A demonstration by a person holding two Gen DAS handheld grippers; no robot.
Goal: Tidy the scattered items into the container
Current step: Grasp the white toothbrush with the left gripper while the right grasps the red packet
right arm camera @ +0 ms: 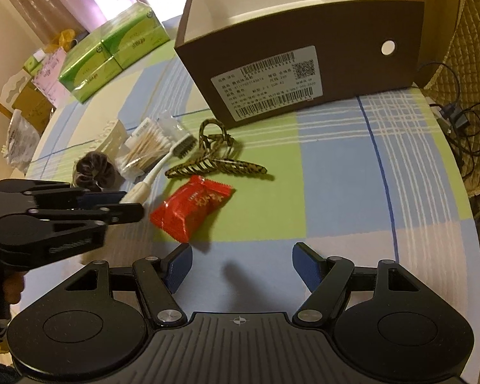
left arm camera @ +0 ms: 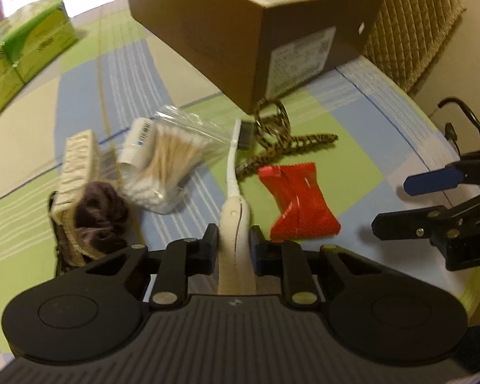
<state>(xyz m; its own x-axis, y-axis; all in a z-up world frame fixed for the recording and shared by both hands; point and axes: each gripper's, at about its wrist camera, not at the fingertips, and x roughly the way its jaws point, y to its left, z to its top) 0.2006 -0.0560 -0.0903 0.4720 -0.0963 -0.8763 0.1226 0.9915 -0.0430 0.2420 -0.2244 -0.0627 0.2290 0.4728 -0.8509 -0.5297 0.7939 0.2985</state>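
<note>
We see the white plastic toothbrush with dark bristles (left arm camera: 232, 172) lying on the green, blue and white checked tablecloth (left arm camera: 361, 102), its bristle end pointing toward the open brown cardboard box with a white label (left arm camera: 256, 41) and its thick handle end pinched between the two pads of the left gripper (left arm camera: 233, 240), whose jaws are pressed together on it. In the right wrist view the same toothbrush (right arm camera: 158, 168) runs down into that left gripper (right arm camera: 124, 204) at the left edge. Just right of the handle lies a red foil snack packet (left arm camera: 299, 206), apart from the brush. Beyond it, near the box corner, sits a brown-and-yellow patterned hair claw clip (left arm camera: 281, 140), its end close to the bristles. Left of the toothbrush lies a clear zip bag of wooden cotton swabs (left arm camera: 168, 168) with a small white tube (left arm camera: 136, 144) just beside it, then a cream-coloured comb-like piece (left arm camera: 76, 163) touching a dark purple fabric scrunchie (left arm camera: 99, 217). The right gripper (right arm camera: 240, 268) hangs over a bare patch of cloth near the red packet, its blue-padded jaws spread wide with nothing between them. Farther off, a stack of green tissue packs (right arm camera: 112, 51) rests at the table's far left.
</note>
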